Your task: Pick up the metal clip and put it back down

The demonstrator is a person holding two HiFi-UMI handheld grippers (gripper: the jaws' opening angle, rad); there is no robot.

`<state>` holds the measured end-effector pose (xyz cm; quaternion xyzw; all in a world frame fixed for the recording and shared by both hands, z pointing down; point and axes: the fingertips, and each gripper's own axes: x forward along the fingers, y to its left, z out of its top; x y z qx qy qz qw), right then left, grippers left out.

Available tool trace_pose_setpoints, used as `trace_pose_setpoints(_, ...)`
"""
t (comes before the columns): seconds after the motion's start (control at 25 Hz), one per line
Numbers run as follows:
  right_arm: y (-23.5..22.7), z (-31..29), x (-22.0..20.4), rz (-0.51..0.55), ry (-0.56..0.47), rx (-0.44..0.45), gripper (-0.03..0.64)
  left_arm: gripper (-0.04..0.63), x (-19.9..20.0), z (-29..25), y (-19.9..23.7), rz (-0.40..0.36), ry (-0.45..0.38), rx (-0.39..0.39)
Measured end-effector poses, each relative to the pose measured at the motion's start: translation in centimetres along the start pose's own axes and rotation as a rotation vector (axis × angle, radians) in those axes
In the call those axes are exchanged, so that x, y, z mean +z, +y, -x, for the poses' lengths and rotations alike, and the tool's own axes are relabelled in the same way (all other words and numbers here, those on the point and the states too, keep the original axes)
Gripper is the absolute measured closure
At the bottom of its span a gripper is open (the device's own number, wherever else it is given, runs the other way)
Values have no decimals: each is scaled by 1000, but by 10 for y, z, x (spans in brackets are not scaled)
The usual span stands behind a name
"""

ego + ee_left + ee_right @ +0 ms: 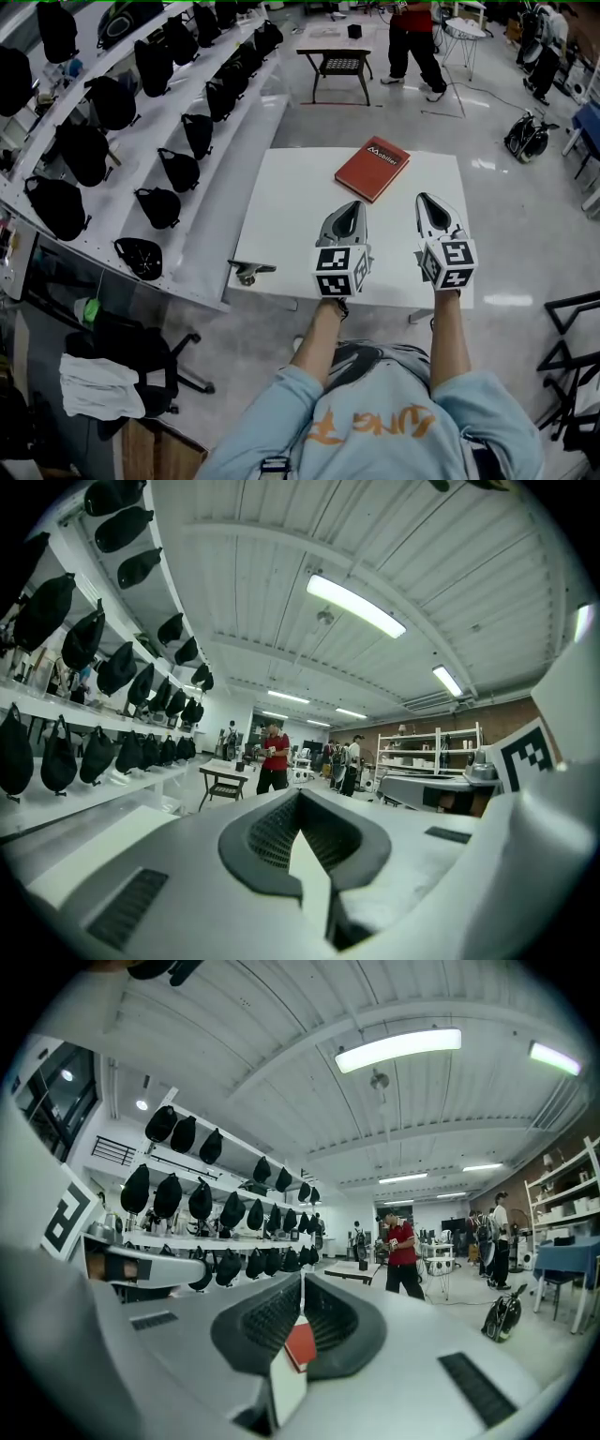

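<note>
Along the left, white stepped shelves (234,159) carry rows of soft, rounded black bags (178,169). The metal clip (251,271) lies at the near-left corner of the counter (281,216), right on its edge. It is a small silvery piece with darker parts and is well apart from both tools. The counter top is smooth, matte white and rectangular.

The left claw (354,204) hovers over the near half of the counter. It has a grey moulded shell that tapers to a point, and a cube of black-and-white square markers sits at its rear. In the left gripper view its dark, ribbed pads meet at the tips (300,794), pressed together on nothing.

A flat red book (372,168) with a hard, glossy cover lies askew near the far edge of the counter, between the two tools and beyond them.

The right claw (424,197) is held beside the left one and has the same shape. Its ribbed pads are likewise pressed together at the tips (302,1279), and it is empty. A sliver of the red book (300,1342) shows through the slit behind them.
</note>
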<state>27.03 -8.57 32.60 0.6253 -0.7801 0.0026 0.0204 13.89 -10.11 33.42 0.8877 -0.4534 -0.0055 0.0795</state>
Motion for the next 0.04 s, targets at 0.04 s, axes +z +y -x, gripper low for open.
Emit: trace_pose_setpoints(0.04,-1,1,1,0,-1,0,584,586,1,0,-1,-1,0,0)
